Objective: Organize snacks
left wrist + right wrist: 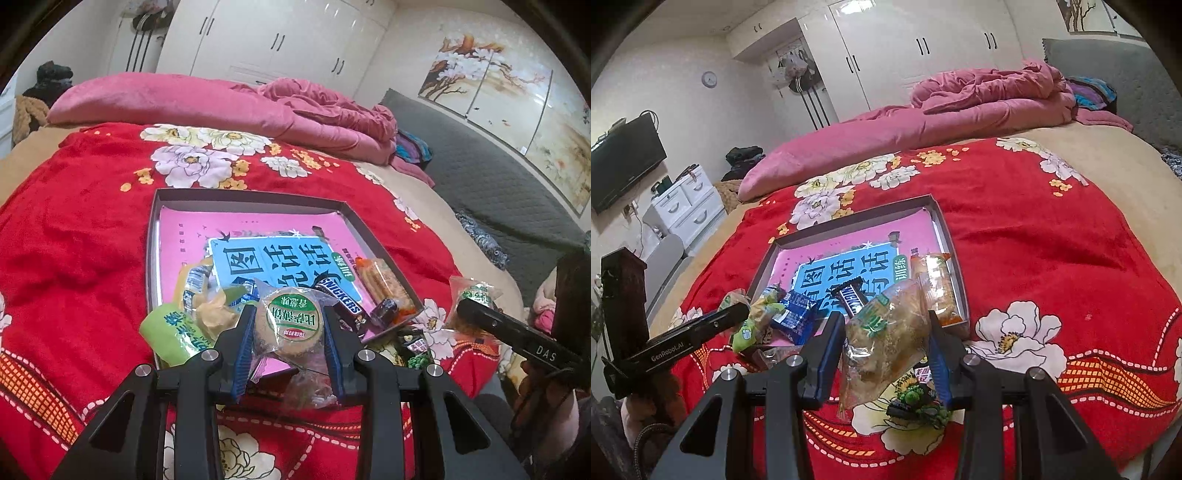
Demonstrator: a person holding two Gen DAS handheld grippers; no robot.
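A shallow box tray [255,197] [945,236] with a pink and blue printed bottom lies on the red flowered blanket. In it are a Snickers bar [341,301] [851,295], an orange-wrapped biscuit pack [384,286] [938,288], blue packets [794,312] and green-wrapped snacks [173,332]. My left gripper [290,328] is shut on a round biscuit in a clear wrapper with a green label [291,321], held over the tray's near edge. My right gripper [886,336] is shut on a clear-wrapped pastry [886,332], held just in front of the tray.
A dark snack packet with green print [916,400] [415,349] lies on the blanket in front of the tray. A folded pink quilt [221,107] [923,122] lies across the far side of the bed. A grey padded headboard [480,170] is at right.
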